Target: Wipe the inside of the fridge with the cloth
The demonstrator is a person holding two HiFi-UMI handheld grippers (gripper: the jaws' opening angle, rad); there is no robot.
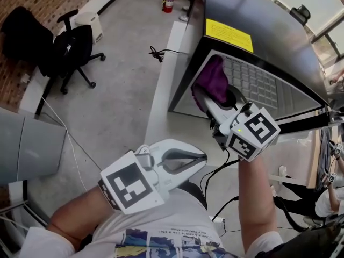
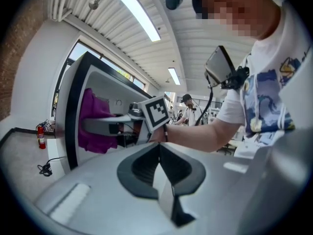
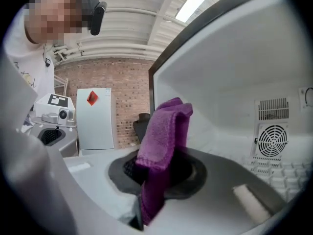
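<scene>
A small black fridge [image 1: 252,15] stands with its door side open and its white inside [image 1: 263,85] showing. My right gripper [image 1: 207,98] is shut on a purple cloth [image 1: 211,82], and the cloth is at the left end of the opening, by the inner wall. In the right gripper view the purple cloth [image 3: 161,151] hangs folded between the jaws, with the white inner wall [image 3: 234,82] and a round vent [image 3: 271,141] behind it. My left gripper [image 1: 201,157] is shut and holds nothing, low in front of the person's body. The left gripper view shows the cloth [image 2: 95,121] inside the fridge.
A black office chair [image 1: 67,50] stands on the concrete floor at the left. A red fire extinguisher [image 1: 169,0] is behind the fridge. A black cable [image 1: 158,52] lies by the white ledge [image 1: 164,90]. Another person [image 1: 330,195] sits at the right edge.
</scene>
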